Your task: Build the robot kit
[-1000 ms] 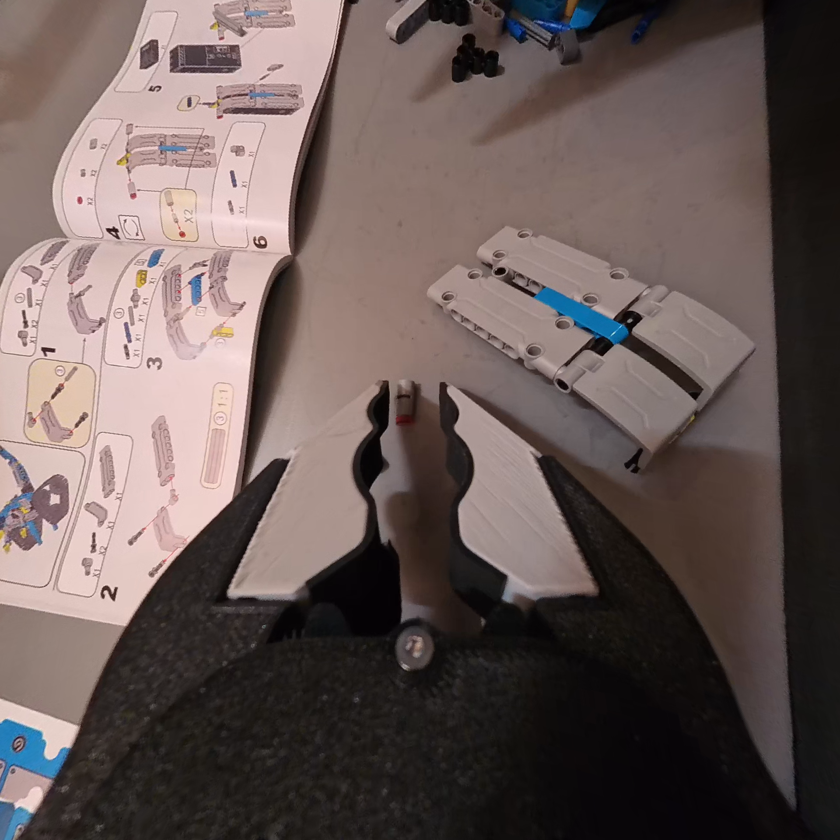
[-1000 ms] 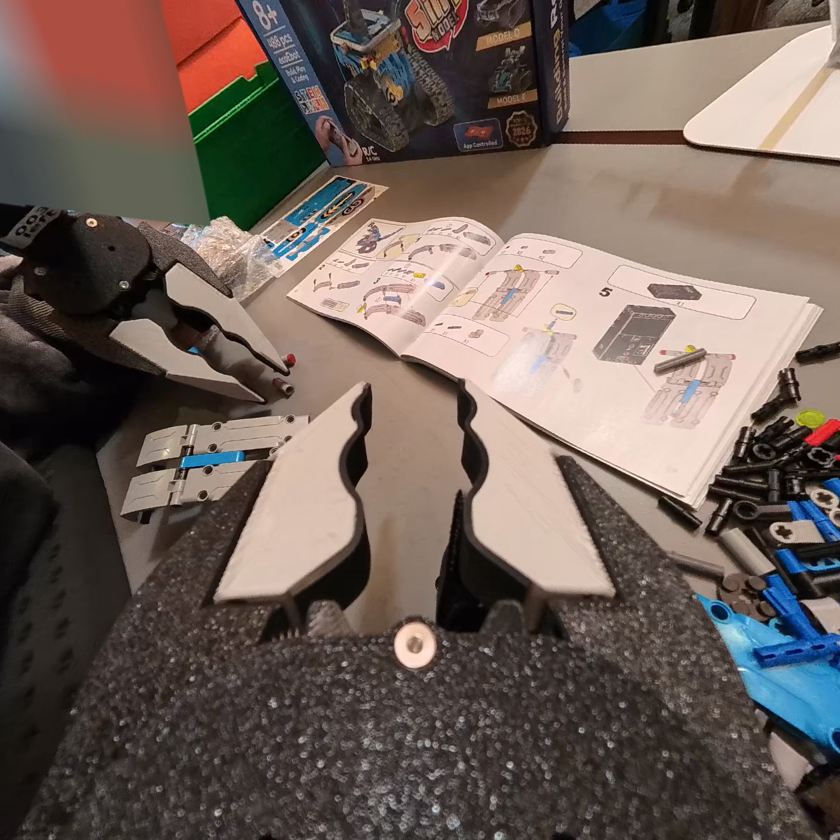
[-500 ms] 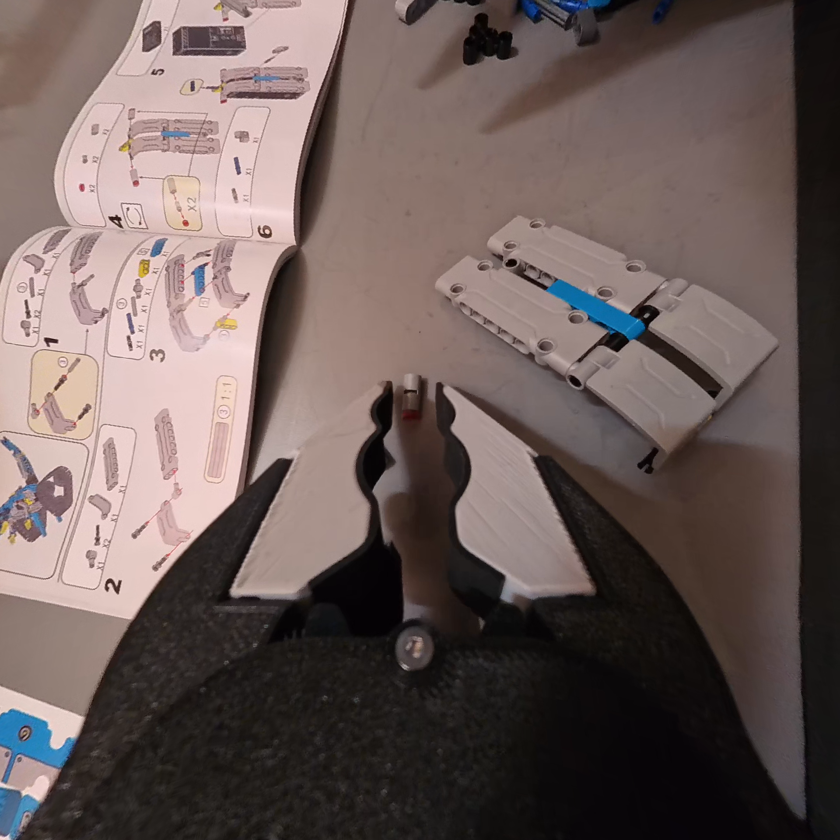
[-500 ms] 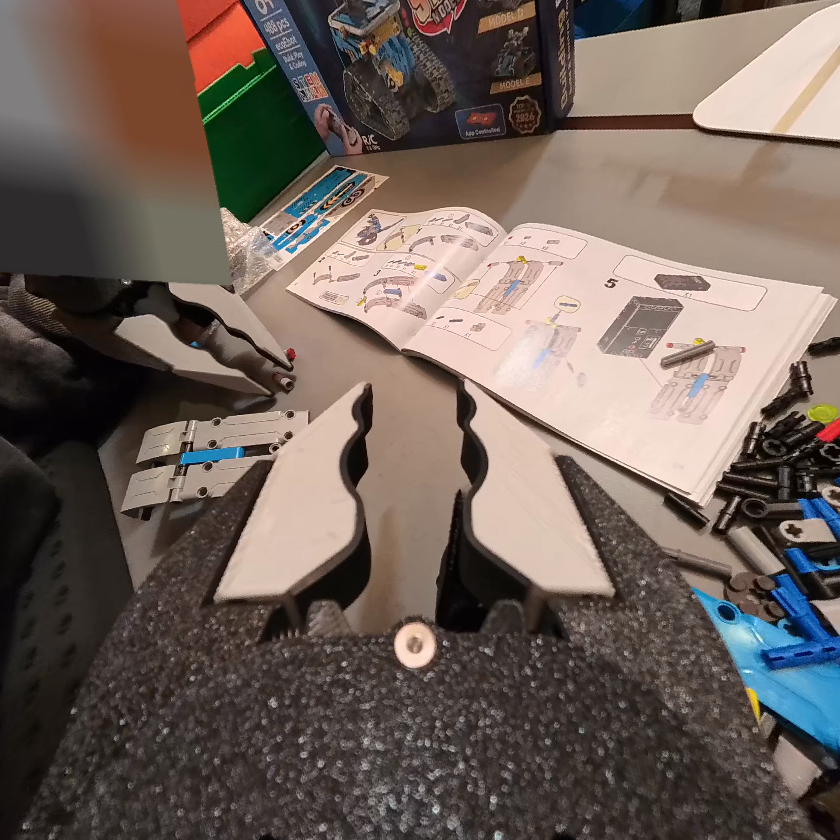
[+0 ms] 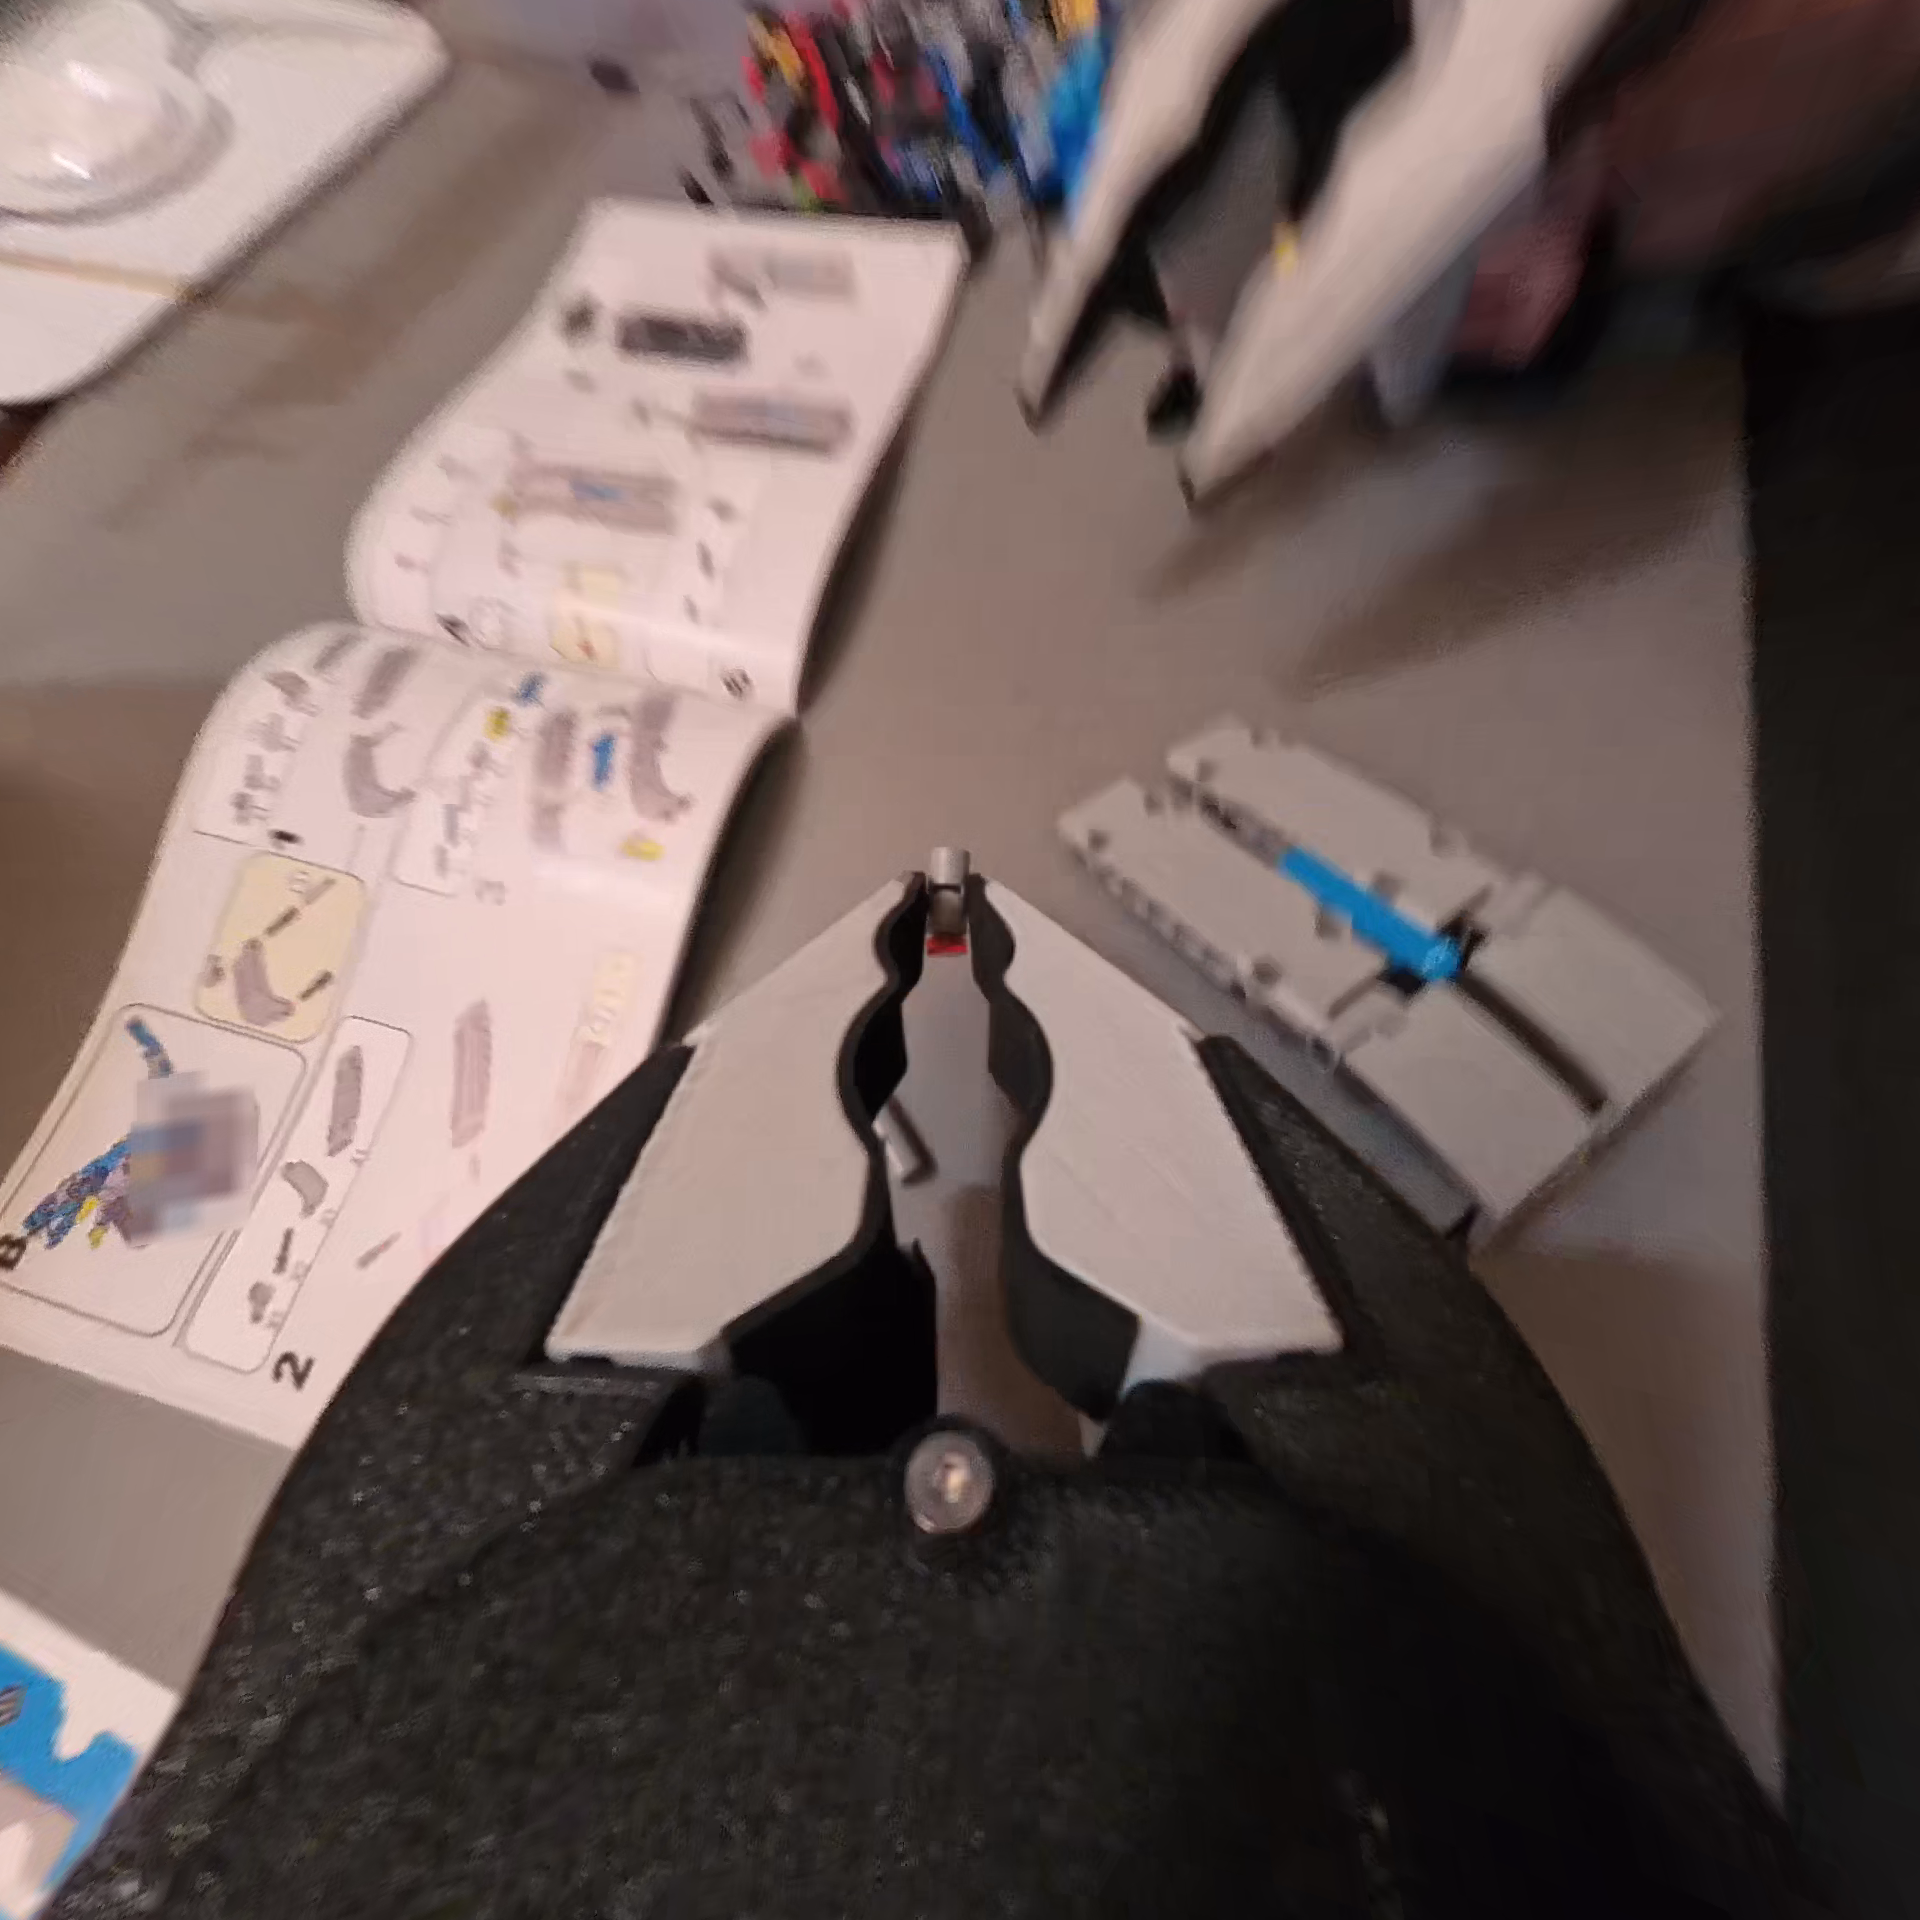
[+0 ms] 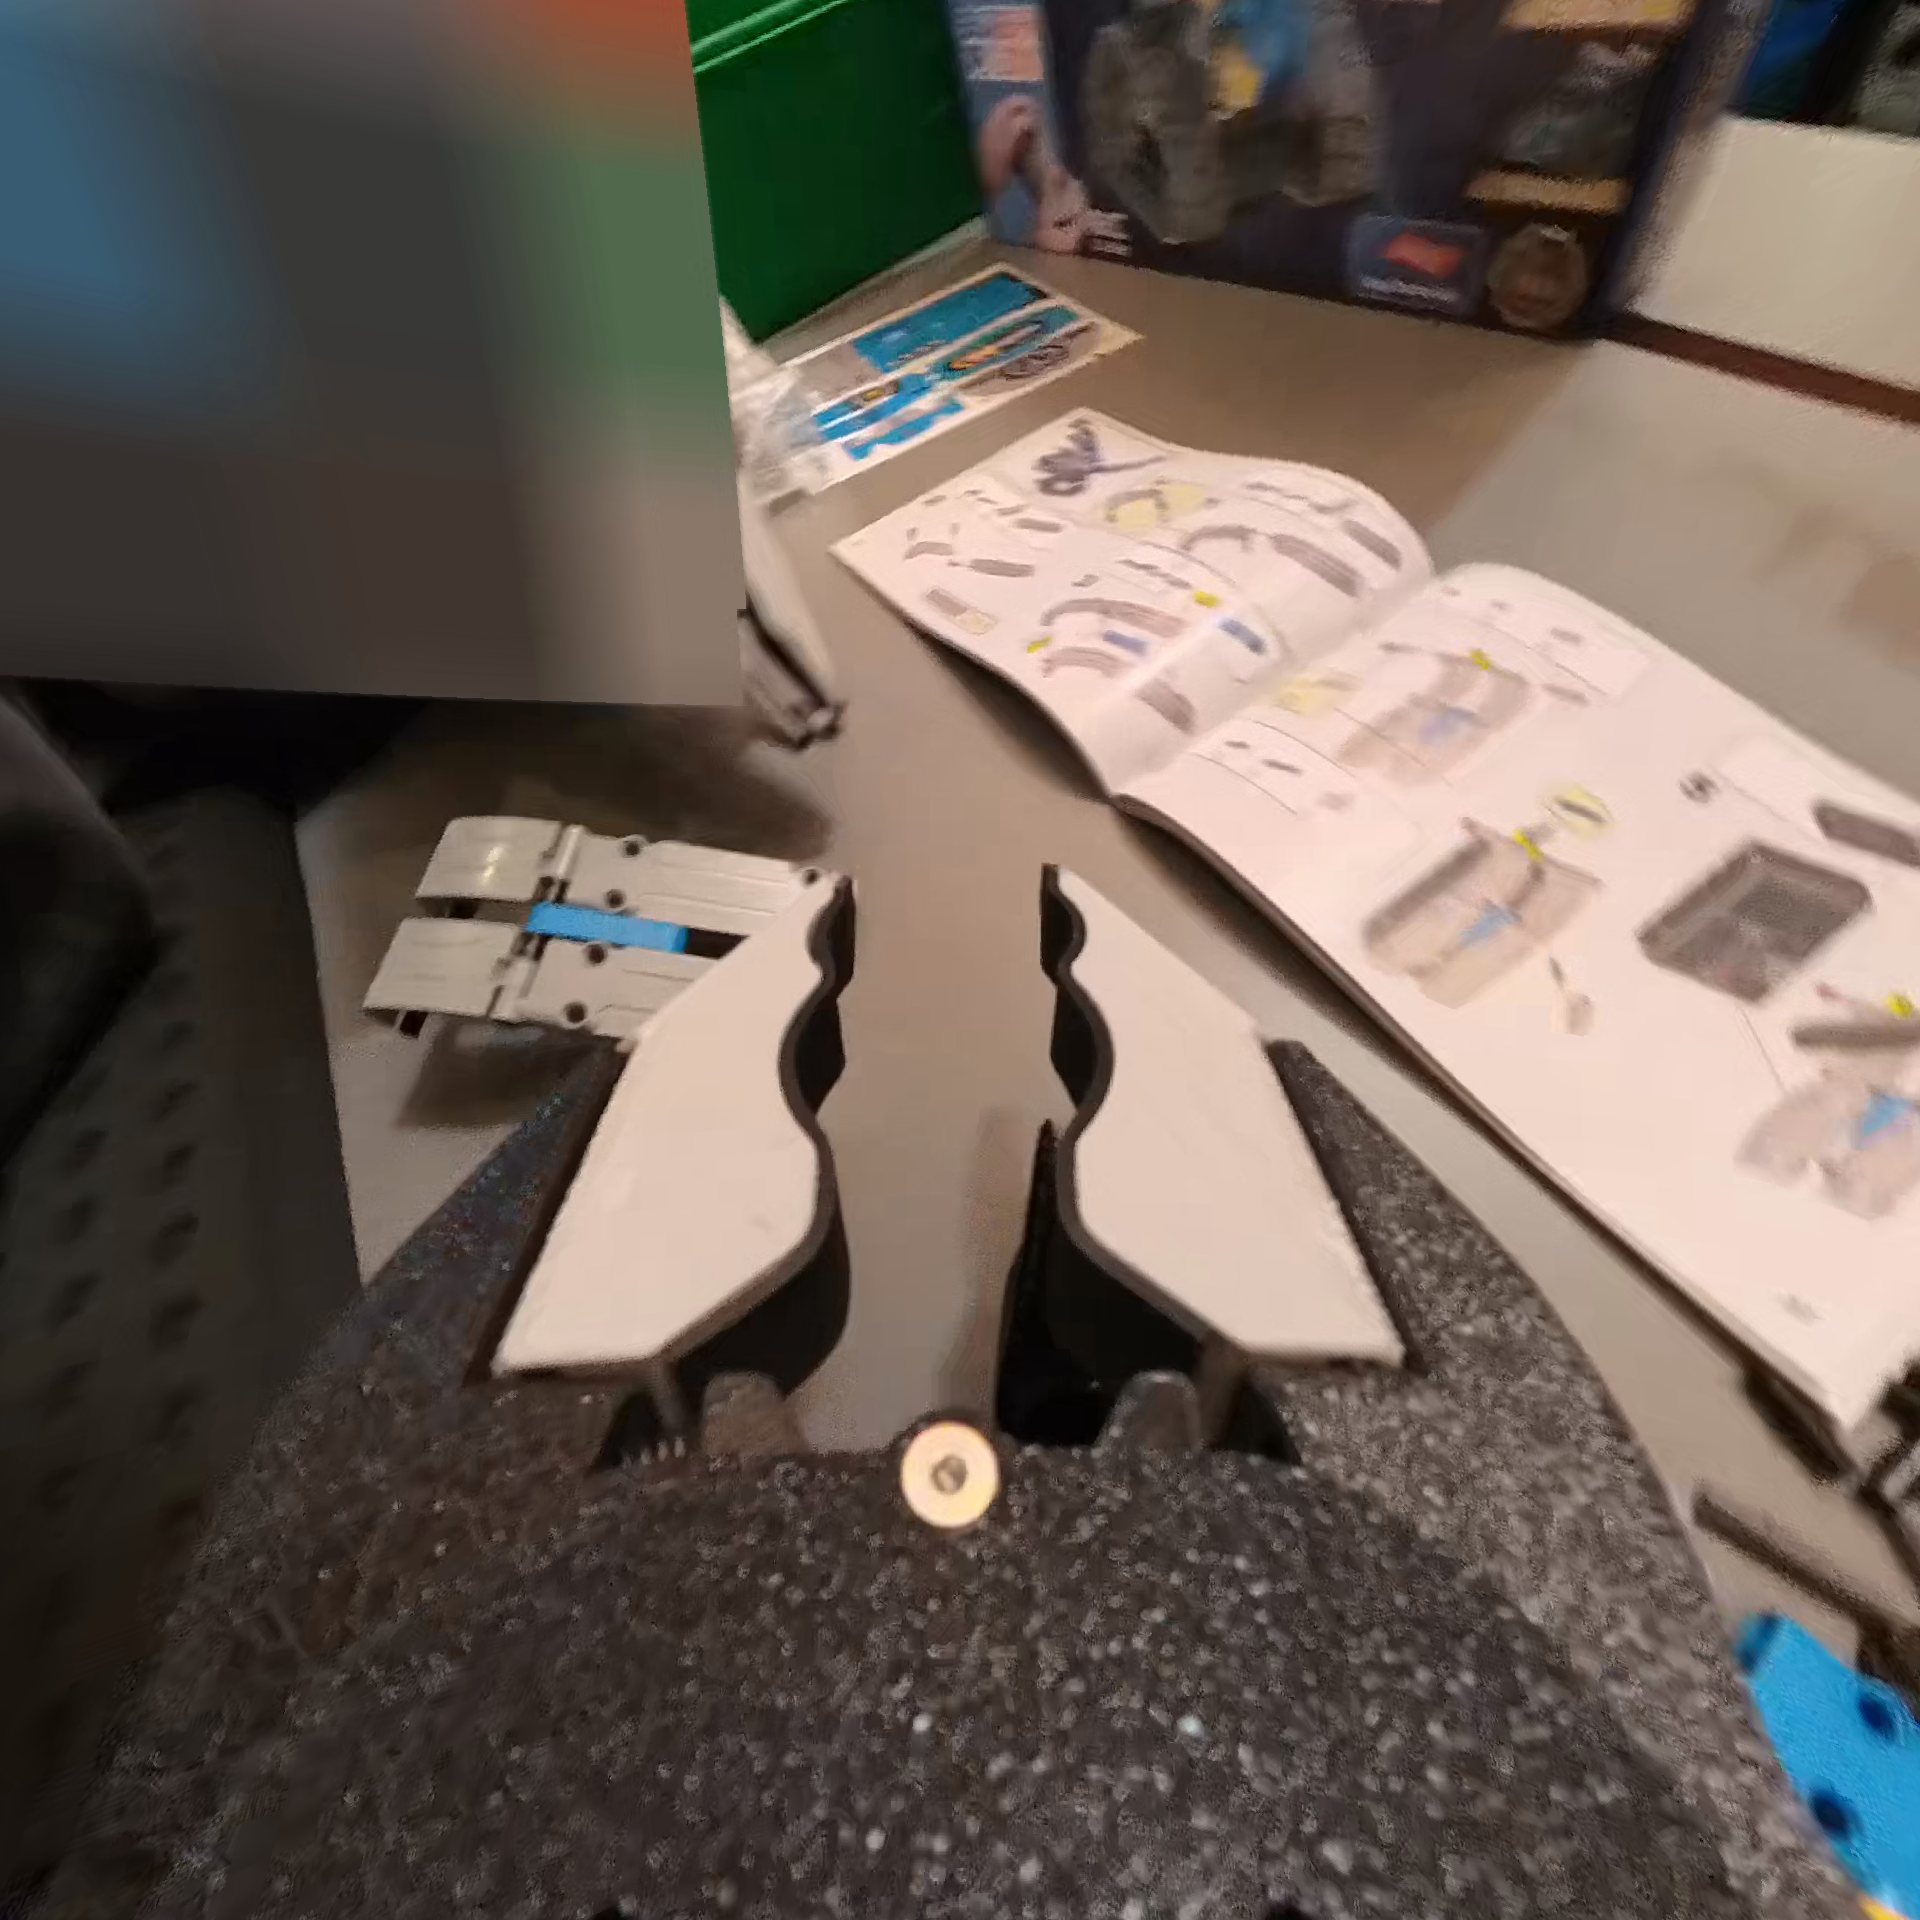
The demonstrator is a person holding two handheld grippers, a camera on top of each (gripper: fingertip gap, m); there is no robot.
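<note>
Since a second ago the left tongs (image 5: 945, 894) have gone from parted around the small grey pin with a red end (image 5: 948, 906) to clenched on it, pinching it between their tips so its grey end pokes out beyond them, and the view has tilted up and blurred; the right tongs (image 6: 948, 904) have swung to the left and nearer the grey panel assembly with a blue strip (image 6: 592, 935), and now show far right in the left wrist view as well. Those right tongs are released, jaws well apart over bare table (image 6: 1351, 395), with nothing between them, their left tip just beside the assembly's near end. An open instruction booklet (image 5: 499, 935) lies to the left of the pin, bearing step numbers and part diagrams too smeared to follow. Farther off lie a blue sticker sheet (image 6: 935, 364), a dark printed toy box (image 6: 1351, 156) and a green bin (image 6: 831, 156); a blurred heap of small coloured parts (image 5: 883, 125) sits at the far edge
</note>
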